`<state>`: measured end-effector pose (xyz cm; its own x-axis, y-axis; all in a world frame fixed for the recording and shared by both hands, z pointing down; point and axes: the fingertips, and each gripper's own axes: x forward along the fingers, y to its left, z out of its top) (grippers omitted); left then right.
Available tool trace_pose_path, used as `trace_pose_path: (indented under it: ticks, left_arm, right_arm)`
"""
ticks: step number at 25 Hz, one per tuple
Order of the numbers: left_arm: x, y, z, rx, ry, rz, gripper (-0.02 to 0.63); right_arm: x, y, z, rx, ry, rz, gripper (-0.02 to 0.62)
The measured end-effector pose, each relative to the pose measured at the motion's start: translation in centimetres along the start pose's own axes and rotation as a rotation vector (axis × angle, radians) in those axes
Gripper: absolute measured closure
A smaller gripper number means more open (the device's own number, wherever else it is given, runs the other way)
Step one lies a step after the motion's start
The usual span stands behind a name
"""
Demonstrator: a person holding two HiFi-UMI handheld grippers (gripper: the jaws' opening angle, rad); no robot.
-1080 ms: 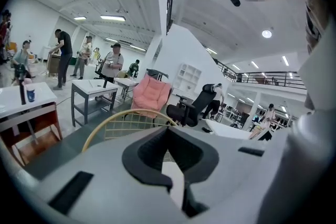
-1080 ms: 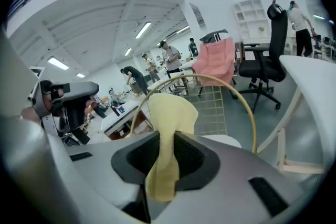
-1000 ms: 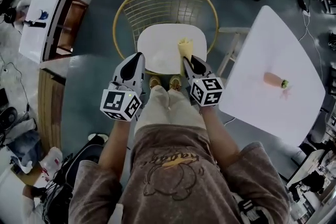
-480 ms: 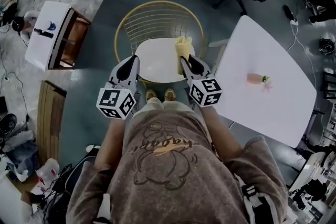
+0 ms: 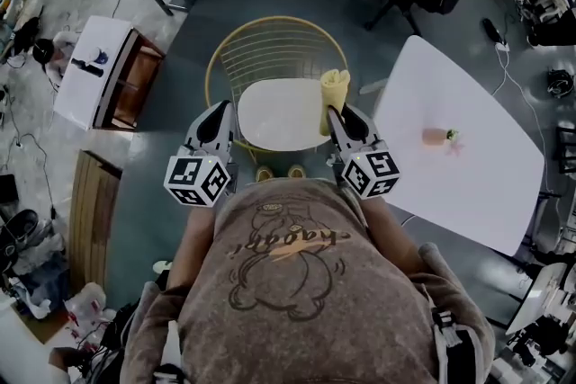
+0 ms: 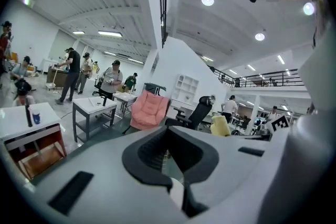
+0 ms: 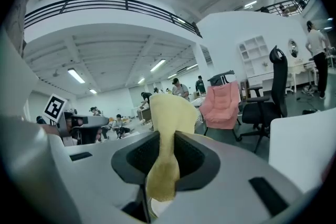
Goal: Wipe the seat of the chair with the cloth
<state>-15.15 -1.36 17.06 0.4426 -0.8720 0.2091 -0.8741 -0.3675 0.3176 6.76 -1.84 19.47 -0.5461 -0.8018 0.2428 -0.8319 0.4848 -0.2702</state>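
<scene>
Overhead, in the head view, the right gripper (image 5: 337, 118) has its jaws clamped on the yellow cloth (image 5: 334, 90). The cloth sticks out ahead of the jaw tips, over the right edge of the white seat (image 5: 279, 112) of the chair (image 5: 270, 45). Whether the cloth touches the seat cannot be told. The chair's gold wire back curves round beyond the seat. The left gripper (image 5: 219, 114) points its jaws at the seat's left edge, so the seat lies between the two pairs of jaws. To the right of the right jaws stands a white table (image 5: 468, 184) with a small orange thing (image 5: 436, 136) on it, well apart from the cloth.

In the left gripper view, the left gripper's (image 6: 169, 131) jaws are closed together with nothing between them. Ahead of them, far off, stand a pink armchair (image 6: 148, 109) and a black office chair (image 6: 197, 112). The cloth (image 6: 220, 126) shows to the right of the jaws.

In the right gripper view, the right gripper's (image 7: 167, 139) jaws pinch the cloth (image 7: 169, 113) at its narrow middle. Its broad upper end rises above the tips and its lower end hangs down behind them. The pink armchair (image 7: 220, 105) and the black office chair (image 7: 268, 97) stand ahead and to the right, and the white table's (image 7: 304, 144) edge shows at the far right
</scene>
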Motion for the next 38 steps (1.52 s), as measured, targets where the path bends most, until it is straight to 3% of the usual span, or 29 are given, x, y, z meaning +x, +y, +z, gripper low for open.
trace_pose_path:
  ticks: [7, 12, 22, 38]
  left_arm:
    - [-1.2, -0.3, 0.6, 0.053, -0.050, 0.039, 0.597]
    - [-1.6, -0.8, 0.7, 0.082, -0.100, 0.048, 0.597]
    - [-0.9, -0.8, -0.5, 0.126, -0.095, 0.064, 0.597]
    - [-1.4, -0.4, -1.3, 0.113, -0.081, 0.082, 0.597]
  right_arm:
    - [-2.4, 0.5, 2.5, -0.037, -0.107, -0.016, 0.494]
    - [-3.1, 0.6, 2.1, -0.067, -0.154, -0.033, 0.494]
    - [-3.2, -0.4, 0.0, -0.068, -0.148, -0.083, 0.494]
    - [-2.9, -0.2, -0.1, -0.131, -0.131, -0.107, 0.497]
